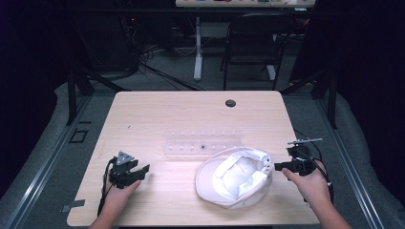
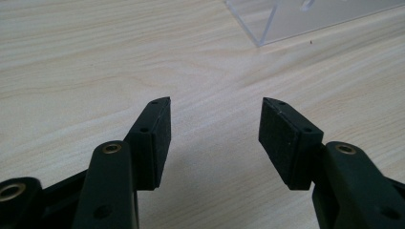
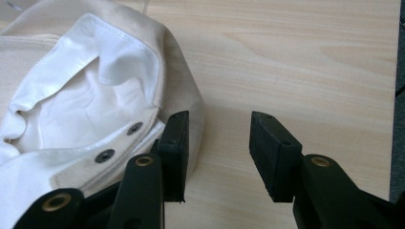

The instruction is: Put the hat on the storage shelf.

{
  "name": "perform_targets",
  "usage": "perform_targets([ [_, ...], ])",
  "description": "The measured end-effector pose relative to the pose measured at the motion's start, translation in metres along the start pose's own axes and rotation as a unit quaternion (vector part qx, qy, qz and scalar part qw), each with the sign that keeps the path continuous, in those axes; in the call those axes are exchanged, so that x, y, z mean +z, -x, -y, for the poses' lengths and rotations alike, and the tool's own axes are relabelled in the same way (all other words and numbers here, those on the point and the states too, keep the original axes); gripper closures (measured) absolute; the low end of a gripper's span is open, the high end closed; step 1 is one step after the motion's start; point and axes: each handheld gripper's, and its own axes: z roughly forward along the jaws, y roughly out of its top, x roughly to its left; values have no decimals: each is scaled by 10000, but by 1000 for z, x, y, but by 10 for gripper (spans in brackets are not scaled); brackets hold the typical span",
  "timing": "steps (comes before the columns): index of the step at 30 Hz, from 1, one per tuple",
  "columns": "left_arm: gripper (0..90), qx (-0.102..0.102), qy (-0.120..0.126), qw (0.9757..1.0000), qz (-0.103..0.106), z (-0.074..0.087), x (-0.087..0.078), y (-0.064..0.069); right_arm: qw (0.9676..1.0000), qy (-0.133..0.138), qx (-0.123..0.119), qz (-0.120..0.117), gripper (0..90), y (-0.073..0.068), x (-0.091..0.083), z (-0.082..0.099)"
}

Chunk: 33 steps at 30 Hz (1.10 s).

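White cap [image 1: 235, 177], inside up: soft, light, floppy; best gripped at snap-strap edge. Right gripper [image 3: 217, 152] jaws apart, empty, just beside it.

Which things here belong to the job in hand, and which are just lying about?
In the job:
cap
right hand-held gripper, open beside the cap
left hand-held gripper, open over bare table

Lying about:
clear rack
chair

White cap [image 1: 235, 176], upside down, lining showing, on table's near right part
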Motion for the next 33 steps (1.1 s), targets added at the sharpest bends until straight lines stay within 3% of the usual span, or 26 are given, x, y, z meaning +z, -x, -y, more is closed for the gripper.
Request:
perform_targets([
  [7,452,-13,-27,10000,-20,0,0,0,9997,-90,-177,113,579,-10,-7,-18],
  [18,452,3,-20,10000,-14,0,0,1,9987,-406,-303,79,554,-23,-18,-41],
  [25,452,13,-23,10000,-8,0,1,1,9975,-645,-268,-73,530,-30,-20,-54],
  [33,452,17,-28,10000,-6,0,1,1,9957,-914,-120,-16,488,-35,-11,-58],
])
